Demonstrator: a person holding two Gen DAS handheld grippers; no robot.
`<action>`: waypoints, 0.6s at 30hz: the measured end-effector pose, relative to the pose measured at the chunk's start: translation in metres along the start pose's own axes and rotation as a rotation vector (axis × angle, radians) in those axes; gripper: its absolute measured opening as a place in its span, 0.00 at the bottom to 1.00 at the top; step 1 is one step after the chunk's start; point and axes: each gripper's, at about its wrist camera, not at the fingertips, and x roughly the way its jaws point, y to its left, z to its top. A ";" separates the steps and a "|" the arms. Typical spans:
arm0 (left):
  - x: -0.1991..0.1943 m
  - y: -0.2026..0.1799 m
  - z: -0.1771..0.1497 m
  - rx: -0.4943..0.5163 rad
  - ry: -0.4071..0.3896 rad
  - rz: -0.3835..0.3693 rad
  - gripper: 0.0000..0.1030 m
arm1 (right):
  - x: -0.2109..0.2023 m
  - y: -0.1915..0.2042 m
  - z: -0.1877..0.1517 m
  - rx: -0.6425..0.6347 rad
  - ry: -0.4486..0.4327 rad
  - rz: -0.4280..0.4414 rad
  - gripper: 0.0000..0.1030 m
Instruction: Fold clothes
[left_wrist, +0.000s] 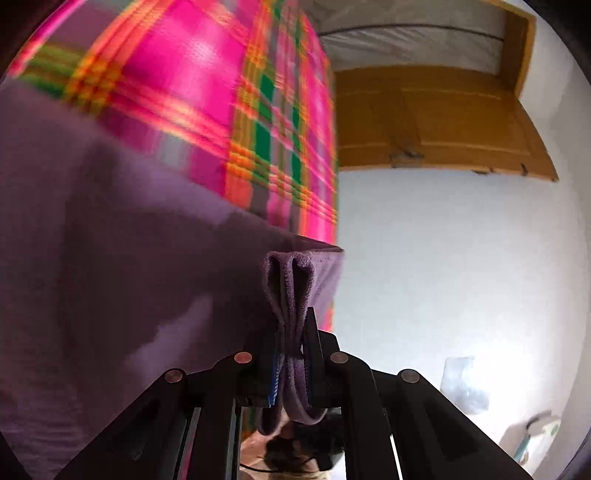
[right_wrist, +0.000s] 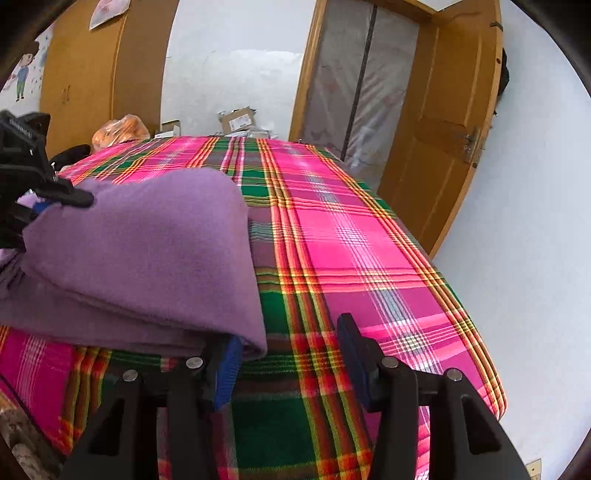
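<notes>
Purple cloth (right_wrist: 147, 251) lies folded, its long fold edge crossing the plaid blanket (right_wrist: 351, 236).

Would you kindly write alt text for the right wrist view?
A soft purple fleece garment, partly folded, lies on a pink and green plaid blanket, with the left gripper pinching its far edge. The right gripper stands open in the foreground beside the garment's near corner, holding nothing.

Folded garment (right_wrist: 147, 258) on the blanket (right_wrist: 351, 236) at left of frame, left gripper (right_wrist: 55, 199) at its far left corner, right gripper (right_wrist: 291, 354) at lower centre beside its near corner, door (right_wrist: 439, 147) upper right
</notes>
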 end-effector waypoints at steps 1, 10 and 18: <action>-0.001 0.004 -0.001 -0.007 -0.001 0.008 0.10 | -0.003 0.000 0.000 0.001 0.005 0.008 0.49; -0.008 0.021 -0.001 -0.035 -0.019 0.056 0.10 | -0.016 0.003 0.009 -0.034 0.054 0.129 0.49; -0.007 0.022 -0.001 -0.023 -0.014 0.078 0.10 | -0.024 -0.004 0.026 0.067 0.004 0.242 0.48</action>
